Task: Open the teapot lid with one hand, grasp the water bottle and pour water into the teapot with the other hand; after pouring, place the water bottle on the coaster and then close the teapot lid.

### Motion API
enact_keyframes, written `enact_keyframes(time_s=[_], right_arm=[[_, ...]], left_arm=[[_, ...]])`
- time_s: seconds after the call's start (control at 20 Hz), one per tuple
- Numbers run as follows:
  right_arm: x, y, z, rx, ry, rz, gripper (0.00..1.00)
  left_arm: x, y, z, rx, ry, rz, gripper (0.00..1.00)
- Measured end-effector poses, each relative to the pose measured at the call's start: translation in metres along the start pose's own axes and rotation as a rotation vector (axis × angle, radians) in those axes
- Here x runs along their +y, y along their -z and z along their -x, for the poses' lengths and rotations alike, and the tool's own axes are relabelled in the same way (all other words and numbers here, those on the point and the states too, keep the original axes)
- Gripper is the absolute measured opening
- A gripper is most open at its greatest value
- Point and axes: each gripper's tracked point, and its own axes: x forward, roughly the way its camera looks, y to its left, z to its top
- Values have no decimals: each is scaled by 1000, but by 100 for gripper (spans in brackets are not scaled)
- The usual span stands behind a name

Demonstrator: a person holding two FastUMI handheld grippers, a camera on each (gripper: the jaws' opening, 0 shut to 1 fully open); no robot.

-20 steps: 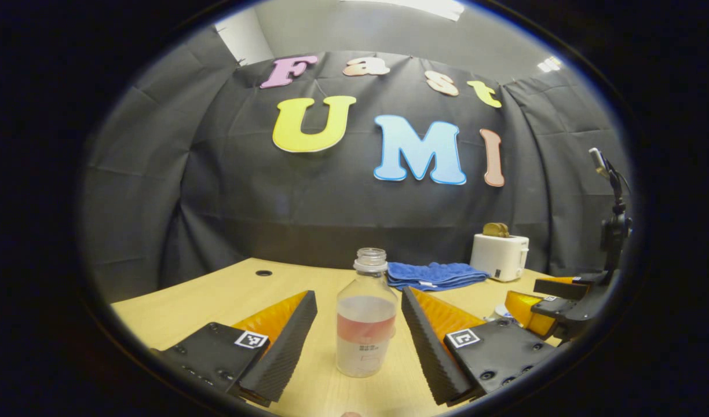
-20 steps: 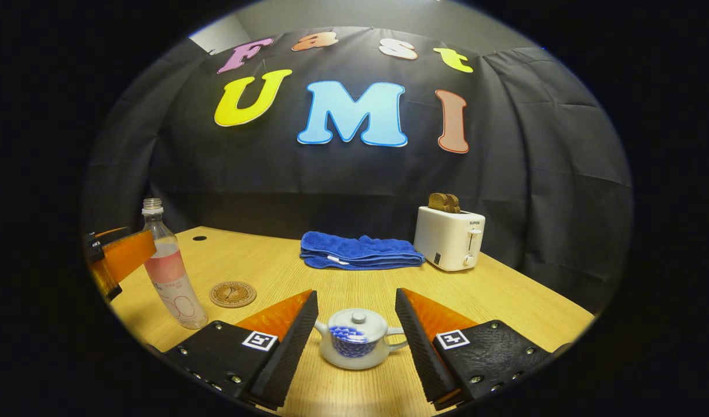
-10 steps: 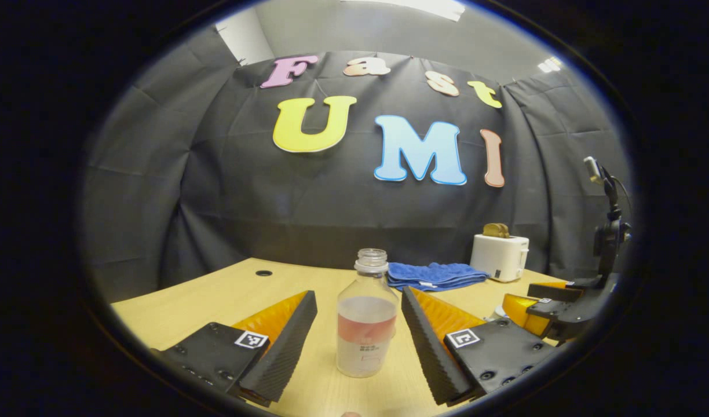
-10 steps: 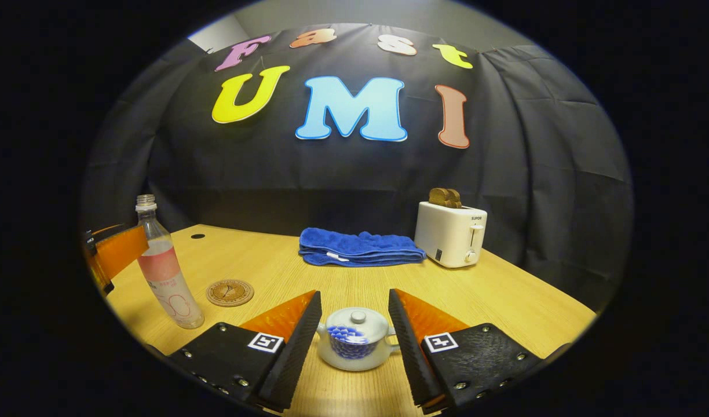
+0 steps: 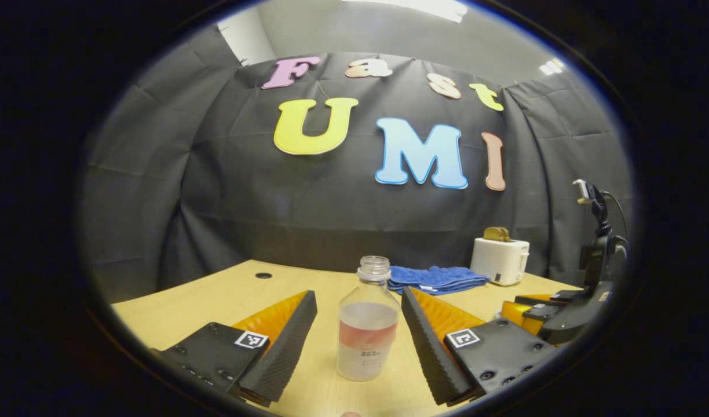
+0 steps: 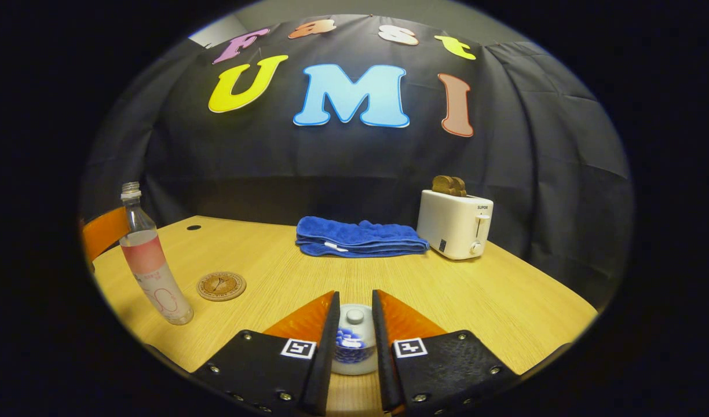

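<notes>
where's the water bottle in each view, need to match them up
Left gripper view: the water bottle stands low centre, between the left gripper's open fingers.
Right gripper view: the bottle stands at the far left, left of the coaster.
Shared landmark: the toaster beside the blue towel.

Wooden table [image 6: 505, 301] carries water bottle [image 6: 149, 263], coaster [image 6: 221, 285], teapot [image 6: 353, 341], blue towel [image 6: 357, 237], white toaster [image 6: 454, 223].
</notes>
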Motion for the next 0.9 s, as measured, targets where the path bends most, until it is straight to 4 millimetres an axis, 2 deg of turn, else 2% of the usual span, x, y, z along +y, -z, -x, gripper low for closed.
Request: enact_keyframes(time_s=[0.15, 0.2, 0.25, 0.7, 0.9], right_arm=[[-1, 5, -7, -30, 25, 39, 34], [-1, 1, -3, -37, 26, 41, 33], [-1, -1, -1, -48, 31, 54, 14], [-1, -2, -2, -64, 16, 9, 14], [-1, -15, 0, -91, 0, -29, 14]], left_arm=[[-3, -2, -1, -6, 5, 0, 99], [-3, -2, -1, -6, 5, -3, 99], [-3, -1, -1, -7, 4, -4, 99], [-6, -2, 0, -11, 15, -25, 99], [-5, -2, -2, -12, 27, -35, 99]])
